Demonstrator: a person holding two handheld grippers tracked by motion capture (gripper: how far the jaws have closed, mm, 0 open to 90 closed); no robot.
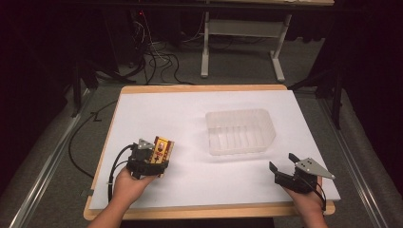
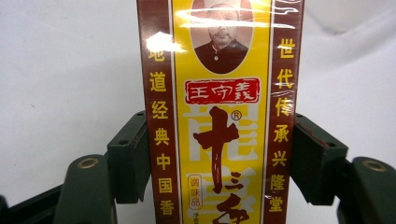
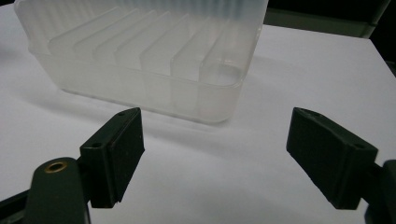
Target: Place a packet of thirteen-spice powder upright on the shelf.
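Spice box (image 1: pixel 162 149) pinched in the left tool (image 1: pixel 153 156), over the counter's (image 1: pixel 190 102) left front.
Right of it sits a clear plastic tray (image 1: pixel 240 131); farthest right, the right tool (image 1: pixel 281 167) hovers, jaws spread, holding nothing.

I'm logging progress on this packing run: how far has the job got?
Done: the left tongs are shut on the yellow and brown seasoning box, pads pressing its sides. In hand: the box sits at the white table left of the clear plastic container. Left: likely placing it inside; the container looks empty, the right tongs open.
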